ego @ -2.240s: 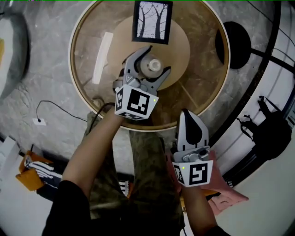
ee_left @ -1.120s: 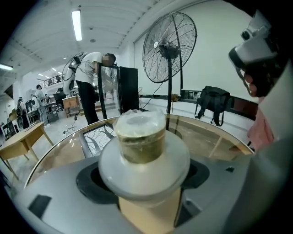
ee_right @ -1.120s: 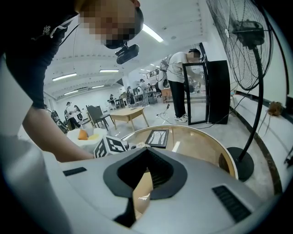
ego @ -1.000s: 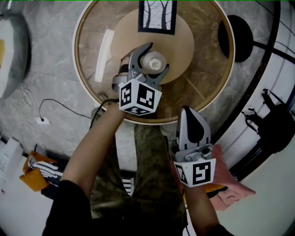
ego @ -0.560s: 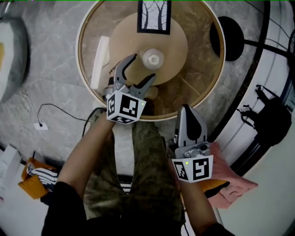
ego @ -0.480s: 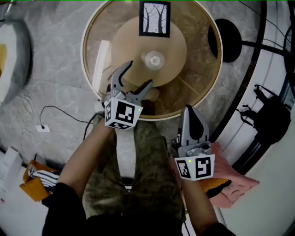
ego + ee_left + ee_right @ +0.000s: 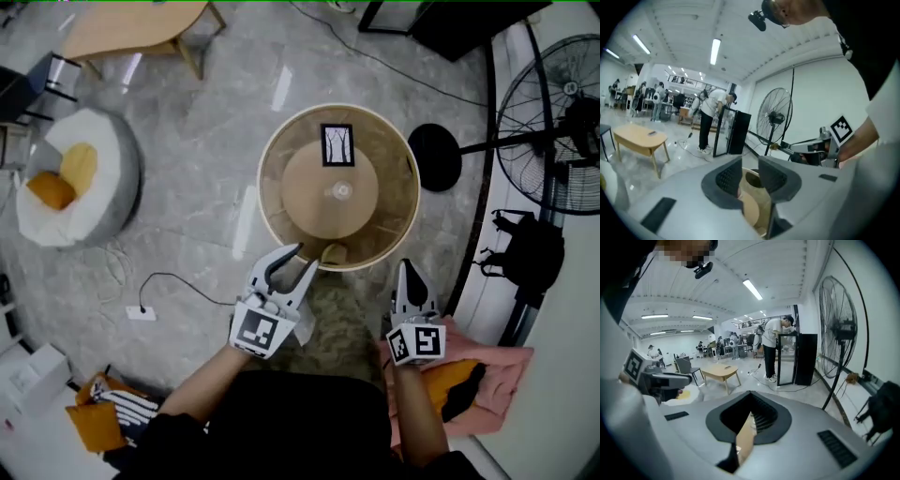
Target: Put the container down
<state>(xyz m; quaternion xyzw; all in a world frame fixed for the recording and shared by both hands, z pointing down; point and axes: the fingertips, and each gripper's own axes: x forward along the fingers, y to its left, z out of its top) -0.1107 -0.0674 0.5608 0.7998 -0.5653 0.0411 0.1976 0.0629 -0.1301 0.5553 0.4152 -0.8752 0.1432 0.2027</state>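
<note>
The container (image 7: 341, 191), a small clear jar, stands alone on the round wooden disc (image 7: 314, 202) of the glass-topped table (image 7: 272, 211), just below a black-and-white tree picture (image 7: 337, 144). My left gripper (image 7: 298, 261) hovers at the table's near edge, well short of the jar. Its jaws are closing with nothing between them, and a gap still shows in the left gripper view (image 7: 750, 166). My right gripper (image 7: 405, 268) hangs to the right of the table, shut and holding nothing, its tips meeting in the right gripper view (image 7: 749, 399).
A standing fan (image 7: 553, 94) and its black base (image 7: 435, 157) are to the table's right, with a black bag (image 7: 530, 253) below. A white beanbag (image 7: 80, 178), a wooden table (image 7: 131, 28) and a floor cable (image 7: 178, 281) lie left. Pink cloth (image 7: 487, 375) lies near my right arm.
The left gripper let go of the container, drew back off the table toward me, and its jaws narrowed. The view has risen far above the table. The container stays on the disc.
</note>
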